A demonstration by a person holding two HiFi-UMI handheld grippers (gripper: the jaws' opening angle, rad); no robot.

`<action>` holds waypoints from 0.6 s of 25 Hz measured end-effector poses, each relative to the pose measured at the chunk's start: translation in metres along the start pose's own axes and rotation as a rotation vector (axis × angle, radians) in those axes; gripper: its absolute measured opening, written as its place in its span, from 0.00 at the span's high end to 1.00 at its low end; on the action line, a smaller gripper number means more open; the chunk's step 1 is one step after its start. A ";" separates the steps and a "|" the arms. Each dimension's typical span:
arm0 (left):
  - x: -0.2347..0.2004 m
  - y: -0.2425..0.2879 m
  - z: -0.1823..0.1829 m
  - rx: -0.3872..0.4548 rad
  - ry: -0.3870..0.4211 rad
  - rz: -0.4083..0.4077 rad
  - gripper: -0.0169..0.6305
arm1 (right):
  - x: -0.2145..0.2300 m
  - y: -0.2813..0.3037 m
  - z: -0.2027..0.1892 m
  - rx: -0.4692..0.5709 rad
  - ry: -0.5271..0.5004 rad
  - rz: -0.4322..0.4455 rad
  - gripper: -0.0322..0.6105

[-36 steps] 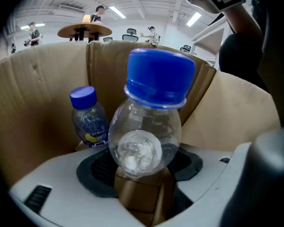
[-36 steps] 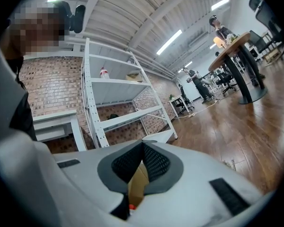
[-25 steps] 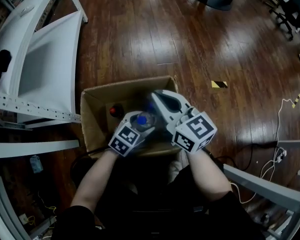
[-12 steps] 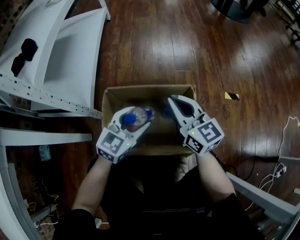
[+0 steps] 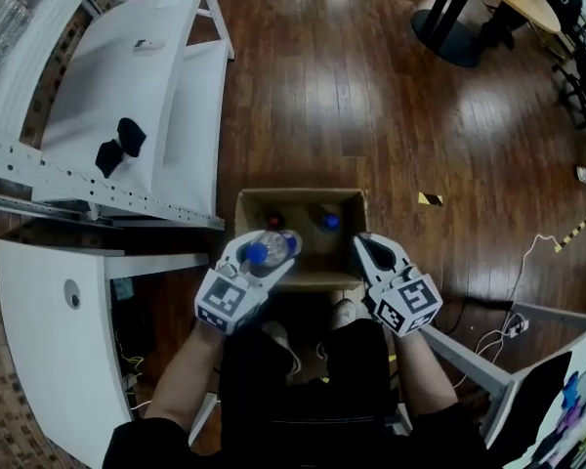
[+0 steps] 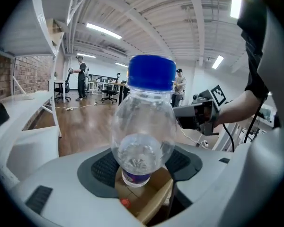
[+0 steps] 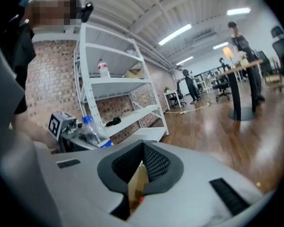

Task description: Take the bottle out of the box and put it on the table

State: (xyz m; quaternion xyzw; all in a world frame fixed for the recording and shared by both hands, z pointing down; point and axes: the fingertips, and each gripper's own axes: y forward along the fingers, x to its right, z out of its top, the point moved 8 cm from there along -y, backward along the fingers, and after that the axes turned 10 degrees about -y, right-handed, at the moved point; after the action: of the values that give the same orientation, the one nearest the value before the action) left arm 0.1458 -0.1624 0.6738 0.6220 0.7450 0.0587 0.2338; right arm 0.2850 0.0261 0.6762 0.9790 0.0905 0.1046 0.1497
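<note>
Left gripper (image 5: 269, 248) pinches the bottle (image 6: 144, 126) above the box (image 5: 303, 194), right gripper (image 5: 371, 252) pressed together, empty; next should come a carry left to the table (image 5: 49, 340)

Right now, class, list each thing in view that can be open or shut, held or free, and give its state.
bottle: blue cap on, gripped, not yet on the table.
left gripper: closed on the bottle, above the box's near edge.
right gripper: jaws together, nothing held.
box: open on the floor; one red and one blue cap show inside.
</note>
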 end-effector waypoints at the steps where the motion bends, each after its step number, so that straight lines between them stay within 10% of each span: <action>1: 0.007 -0.012 0.018 0.011 -0.014 0.007 0.54 | -0.010 -0.011 0.017 -0.024 -0.045 -0.004 0.94; 15: 0.110 -0.156 0.214 0.079 -0.079 0.144 0.53 | -0.071 -0.138 0.214 -0.029 -0.097 0.002 0.94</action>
State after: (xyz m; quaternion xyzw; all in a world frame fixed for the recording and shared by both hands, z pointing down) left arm 0.0828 -0.1354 0.3958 0.6846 0.6902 0.0216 0.2336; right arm 0.2466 0.0821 0.4210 0.9807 0.0805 0.0585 0.1681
